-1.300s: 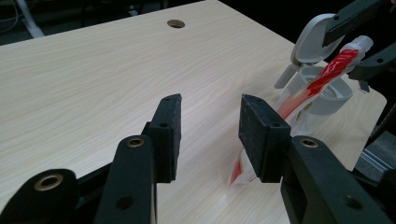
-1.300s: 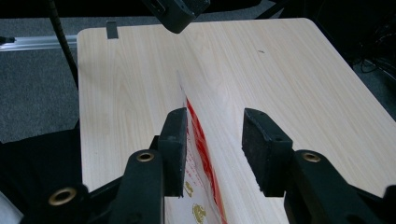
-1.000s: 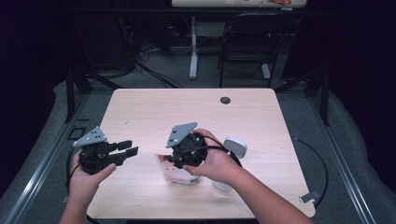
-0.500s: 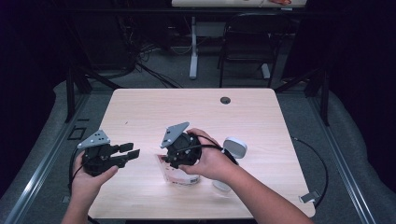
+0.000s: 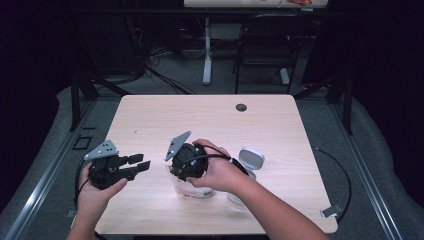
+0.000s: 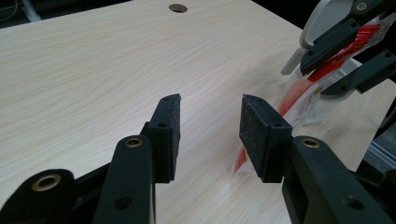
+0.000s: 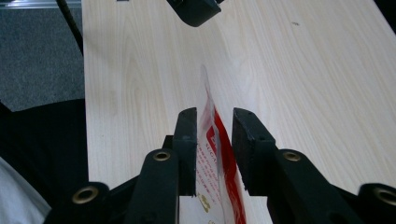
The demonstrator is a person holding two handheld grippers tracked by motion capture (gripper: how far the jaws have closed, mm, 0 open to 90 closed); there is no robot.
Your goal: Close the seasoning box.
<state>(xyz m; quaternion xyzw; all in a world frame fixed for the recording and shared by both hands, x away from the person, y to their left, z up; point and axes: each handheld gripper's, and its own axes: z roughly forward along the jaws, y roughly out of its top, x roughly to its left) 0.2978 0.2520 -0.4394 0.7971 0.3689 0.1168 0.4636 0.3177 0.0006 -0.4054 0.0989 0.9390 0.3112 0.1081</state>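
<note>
Near the front edge of the light wooden table, a clear bag with red print; standing edge-up between the jaws of the right gripper, jaws just closing and now narrow, left pad against the film, a slim gap at the right pad; not yet a firm clamp, as far as can be told. Left gripper held near the table's left edge, pointing toward the bag; jaws moderately wide with nothing between them, bare wood showing in the gap. Just right of the bag, partly behind the right forearm, a white-and-grey rounded device; close quarters on that side. Far half of the table bare save a small dark grommet hole; ample room there. Beyond the far edge, chair legs and a desk post on grey carpet; a metal rail along the left; a loose black cable curving past the right edge.
</note>
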